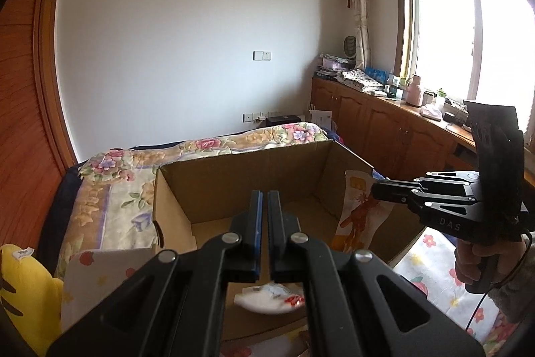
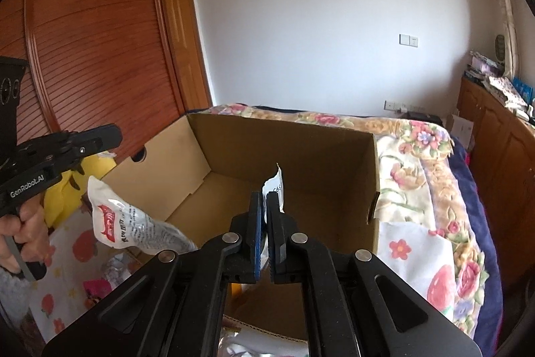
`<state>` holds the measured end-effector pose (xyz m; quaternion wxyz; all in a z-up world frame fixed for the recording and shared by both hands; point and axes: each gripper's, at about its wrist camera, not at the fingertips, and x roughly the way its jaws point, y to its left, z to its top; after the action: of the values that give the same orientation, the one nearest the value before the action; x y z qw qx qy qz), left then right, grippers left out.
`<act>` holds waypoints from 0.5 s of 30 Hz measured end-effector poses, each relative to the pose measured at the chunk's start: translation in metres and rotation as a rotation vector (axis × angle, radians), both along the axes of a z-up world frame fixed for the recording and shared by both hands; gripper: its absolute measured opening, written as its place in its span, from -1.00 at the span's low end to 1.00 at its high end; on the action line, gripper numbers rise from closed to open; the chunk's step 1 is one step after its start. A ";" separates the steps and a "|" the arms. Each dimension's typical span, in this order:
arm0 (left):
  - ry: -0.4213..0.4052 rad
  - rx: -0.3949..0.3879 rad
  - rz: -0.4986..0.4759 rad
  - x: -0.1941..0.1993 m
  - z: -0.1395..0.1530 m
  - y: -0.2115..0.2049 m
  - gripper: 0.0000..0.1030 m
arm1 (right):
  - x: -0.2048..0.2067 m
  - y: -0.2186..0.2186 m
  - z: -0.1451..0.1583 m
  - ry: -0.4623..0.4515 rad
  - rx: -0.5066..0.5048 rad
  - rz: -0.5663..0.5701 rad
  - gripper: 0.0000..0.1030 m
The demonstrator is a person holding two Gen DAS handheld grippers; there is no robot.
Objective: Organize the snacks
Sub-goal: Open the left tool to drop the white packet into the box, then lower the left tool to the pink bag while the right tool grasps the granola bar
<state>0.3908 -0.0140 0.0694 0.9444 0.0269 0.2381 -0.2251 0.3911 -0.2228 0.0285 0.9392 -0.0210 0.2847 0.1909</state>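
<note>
— The right gripper [image 2: 265,209], what does it have?

— Its two fingers are nearly together and pinch the edge of a snack packet [image 2: 275,186]. In the left wrist view the same packet [image 1: 359,213] hangs down from the right gripper [image 1: 376,189]; it is pale with an orange cartoon figure, and it hangs at the right wall of the cardboard box [image 1: 234,163], partly inside.

— And the left gripper [image 1: 264,213]?

— The fingers stand close, with only a thin gap between the blue pads [image 1: 257,223]. I see nothing between them in its own view. In the right wrist view a white packet with red print [image 2: 133,223] is in the air below the left gripper [image 2: 110,136], at the left edge of the box [image 2: 284,136], not touching the fingers.

— Where does the box stand?

— On the bed, on a flowered quilt [image 1: 110,183]. It is open at the top. A yellow plush toy [image 1: 26,290] lies to the left of it.
</note>
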 end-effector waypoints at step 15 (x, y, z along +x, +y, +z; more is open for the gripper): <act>0.008 -0.002 0.025 -0.036 -0.004 0.020 -0.92 | -0.011 -0.022 -0.019 0.064 -0.040 -0.078 -0.72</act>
<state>0.3546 0.0059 0.0655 0.9463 0.0221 0.2418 -0.2137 0.3797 -0.2450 0.0098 0.9357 -0.0227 0.3191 0.1491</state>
